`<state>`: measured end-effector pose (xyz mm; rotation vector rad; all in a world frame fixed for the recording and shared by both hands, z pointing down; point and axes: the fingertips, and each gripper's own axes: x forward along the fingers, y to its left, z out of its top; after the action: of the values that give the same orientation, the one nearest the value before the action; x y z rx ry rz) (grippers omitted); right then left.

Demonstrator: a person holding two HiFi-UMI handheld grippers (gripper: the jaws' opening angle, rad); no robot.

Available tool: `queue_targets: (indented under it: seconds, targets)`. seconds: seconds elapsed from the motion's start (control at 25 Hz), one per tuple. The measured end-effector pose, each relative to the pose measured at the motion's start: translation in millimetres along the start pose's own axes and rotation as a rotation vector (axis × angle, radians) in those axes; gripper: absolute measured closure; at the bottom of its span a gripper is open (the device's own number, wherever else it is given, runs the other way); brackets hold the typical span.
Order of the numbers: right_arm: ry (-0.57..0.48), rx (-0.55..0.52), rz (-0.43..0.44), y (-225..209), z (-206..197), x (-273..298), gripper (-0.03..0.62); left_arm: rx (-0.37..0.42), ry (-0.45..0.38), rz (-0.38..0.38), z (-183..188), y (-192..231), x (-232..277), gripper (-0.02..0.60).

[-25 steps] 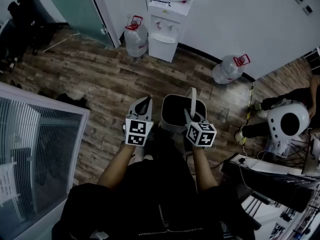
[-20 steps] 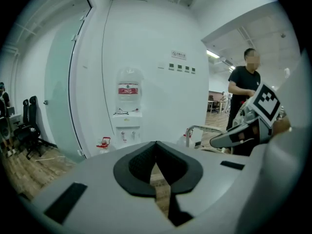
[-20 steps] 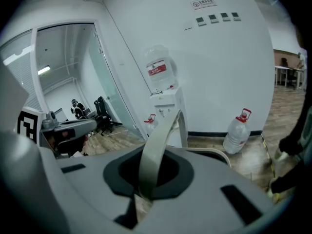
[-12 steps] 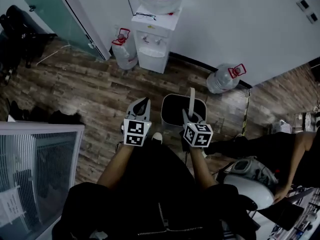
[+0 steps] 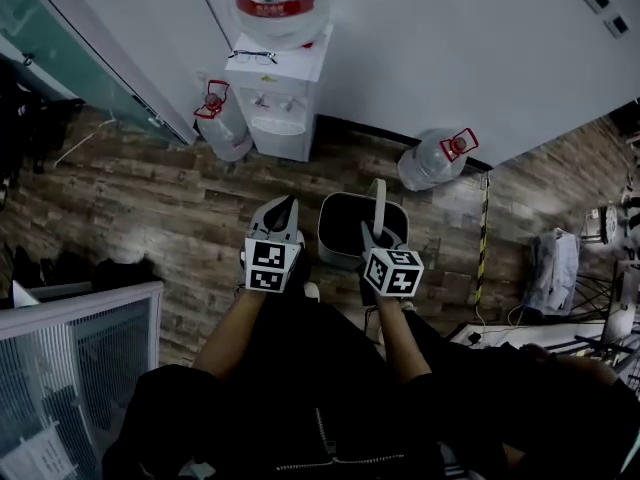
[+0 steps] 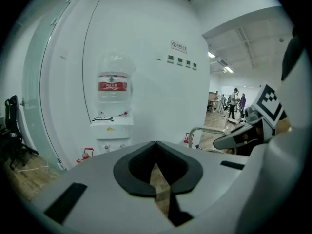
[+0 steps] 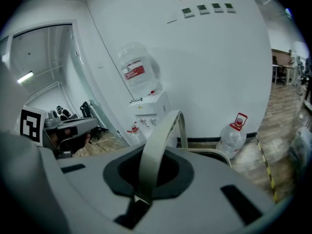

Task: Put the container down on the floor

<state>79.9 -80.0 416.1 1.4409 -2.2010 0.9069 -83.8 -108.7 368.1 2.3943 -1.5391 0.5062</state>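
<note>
The container is a dark bin with a pale rim and a pale hoop handle. It hangs in front of the person, over the wooden floor. My right gripper is shut on the handle. In the right gripper view the handle rises from between the jaws of my right gripper, and a strip of the rim shows beyond. My left gripper is to the left of the bin, apart from it and shut on nothing. In the left gripper view my left gripper has its tips together, with the handle off to the right.
A white water dispenser with a bottle on top stands at the wall straight ahead. One water bottle stands to its left, another lies to its right. A glass partition is near left. Striped cable and a bag lie to the right.
The view has moved toward the dispenser wall, and the seated person at the right has dropped out of it. Both grippers and the bin keep the same places relative to each other.
</note>
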Motion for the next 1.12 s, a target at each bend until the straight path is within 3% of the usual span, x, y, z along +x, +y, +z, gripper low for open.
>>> queue_targets:
  seconds: [0.72,1.12]
  targets:
    - [0.107,0.05,-0.123,-63,86,110,0.577,0.052,0.049,-0.14,52,55,147,0.566]
    - [0.141,0.044,-0.07,-100,111,162,0.577,0.034,0.074,-0.098,57,54,206,0.567]
